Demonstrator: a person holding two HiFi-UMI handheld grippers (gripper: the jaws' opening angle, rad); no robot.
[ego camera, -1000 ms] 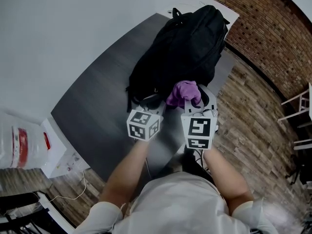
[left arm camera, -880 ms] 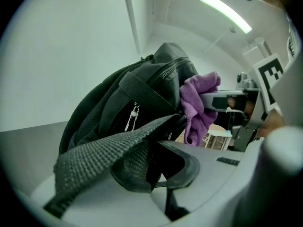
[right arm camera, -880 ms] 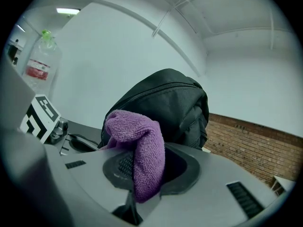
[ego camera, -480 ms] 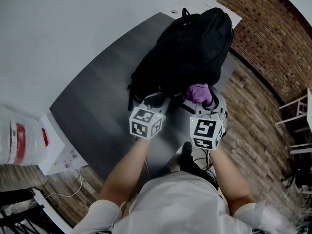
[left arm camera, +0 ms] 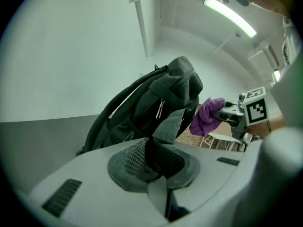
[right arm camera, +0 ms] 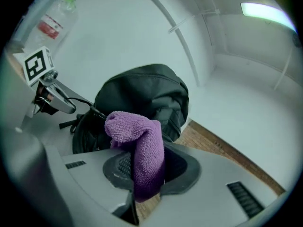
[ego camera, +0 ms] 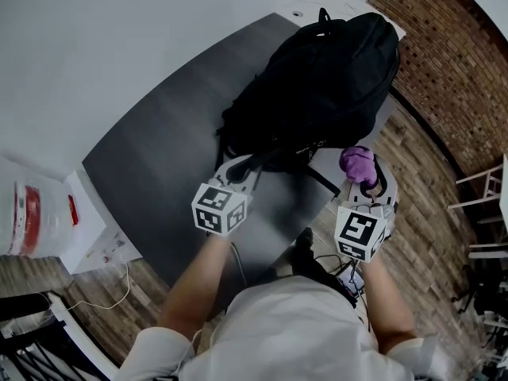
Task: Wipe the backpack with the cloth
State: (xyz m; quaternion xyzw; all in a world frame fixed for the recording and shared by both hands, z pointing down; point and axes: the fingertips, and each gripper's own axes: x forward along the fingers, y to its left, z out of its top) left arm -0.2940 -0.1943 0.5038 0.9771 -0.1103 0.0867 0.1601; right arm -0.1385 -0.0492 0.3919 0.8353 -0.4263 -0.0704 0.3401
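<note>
A black backpack (ego camera: 317, 78) lies on the grey table (ego camera: 167, 157), its top toward the far corner. My left gripper (ego camera: 240, 170) is at the bag's near end, shut on a black webbing strap (left arm camera: 169, 125) that runs up to the backpack (left arm camera: 151, 100). My right gripper (ego camera: 363, 171) hangs off the table's right edge above the wooden floor, shut on a bunched purple cloth (ego camera: 357, 163). In the right gripper view the cloth (right arm camera: 142, 150) stands up between the jaws, apart from the backpack (right arm camera: 142, 96) behind it. The cloth (left arm camera: 207, 117) also shows in the left gripper view.
A white jug (ego camera: 24, 221) with a red label stands on a white box (ego camera: 91, 240) at the left. A brick wall (ego camera: 452, 46) rises at the right, with a white rack (ego camera: 486, 201) beside it. Cables (ego camera: 119, 288) lie on the wooden floor.
My right gripper has carried the purple cloth rightward, from the bag's near end to beyond the table edge. The left gripper keeps hold of the strap and has shifted slightly left.
</note>
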